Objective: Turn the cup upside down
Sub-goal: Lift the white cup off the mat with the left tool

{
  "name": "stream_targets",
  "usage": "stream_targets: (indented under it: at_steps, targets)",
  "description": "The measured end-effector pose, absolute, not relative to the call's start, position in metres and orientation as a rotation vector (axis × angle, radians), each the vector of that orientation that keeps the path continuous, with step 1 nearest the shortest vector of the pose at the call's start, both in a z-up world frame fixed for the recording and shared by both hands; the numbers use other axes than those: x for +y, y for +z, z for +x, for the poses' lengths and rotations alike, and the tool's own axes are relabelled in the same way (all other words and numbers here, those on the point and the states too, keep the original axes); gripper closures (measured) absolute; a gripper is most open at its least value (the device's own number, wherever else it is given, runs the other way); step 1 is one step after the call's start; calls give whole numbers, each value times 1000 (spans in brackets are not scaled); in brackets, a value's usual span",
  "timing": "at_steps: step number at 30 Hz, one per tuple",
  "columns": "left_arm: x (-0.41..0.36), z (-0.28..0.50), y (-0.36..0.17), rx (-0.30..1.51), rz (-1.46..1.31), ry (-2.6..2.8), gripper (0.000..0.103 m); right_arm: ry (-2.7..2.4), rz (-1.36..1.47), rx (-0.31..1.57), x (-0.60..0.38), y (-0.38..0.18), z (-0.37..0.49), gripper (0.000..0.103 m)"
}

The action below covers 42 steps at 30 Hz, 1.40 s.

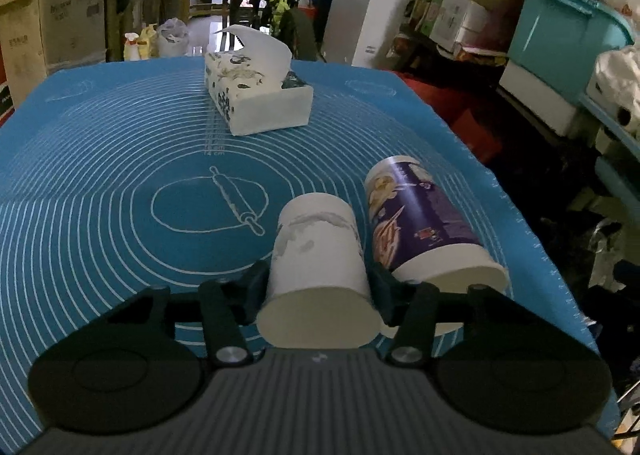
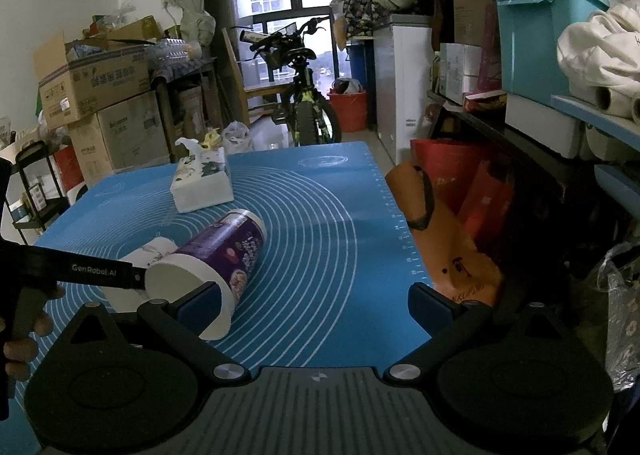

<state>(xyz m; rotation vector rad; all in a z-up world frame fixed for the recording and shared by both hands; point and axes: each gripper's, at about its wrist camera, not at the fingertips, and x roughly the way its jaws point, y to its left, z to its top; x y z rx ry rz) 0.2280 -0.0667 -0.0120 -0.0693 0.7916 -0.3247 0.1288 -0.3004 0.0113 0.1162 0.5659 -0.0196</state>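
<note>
A white paper cup (image 1: 318, 255) lies on its side between the fingers of my left gripper (image 1: 318, 291), which is shut on it near its wide mouth, its base pointing away. A purple printed cup (image 1: 420, 223) lies on its side just right of it on the blue mat (image 1: 120, 175). In the right wrist view the purple cup (image 2: 224, 255) lies left of centre, with the white cup (image 2: 156, 251) partly hidden behind it and the left gripper's arm. My right gripper (image 2: 316, 303) is open and empty, its left finger (image 2: 200, 301) beside the purple cup's mouth.
A tissue box (image 1: 256, 95) stands further back on the mat; it also shows in the right wrist view (image 2: 202, 185). The mat's right edge (image 2: 404, 239) drops off to orange bags (image 2: 448, 239). Boxes, shelves and a bicycle (image 2: 304, 95) stand beyond the table.
</note>
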Motion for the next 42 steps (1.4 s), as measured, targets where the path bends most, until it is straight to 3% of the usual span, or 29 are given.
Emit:
stream_targets:
  at_steps: [11,22,30,34,42]
  targets:
    - [-42,179,14,745,-46,-257,48,-7,102,555,-291,17,119,4]
    - [6,126,-1,775,-46,-145,47,82,58,571,-243,24,94,4]
    - [14,121,-11,793,-27,-154,41,107,35,588,-220,24,84,4]
    - [13,122,-12,792,-16,-157,30,104,32,592,-218,25,84,4]
    - [14,121,-12,787,-7,-164,28,102,27,598,-217,26,84,4]
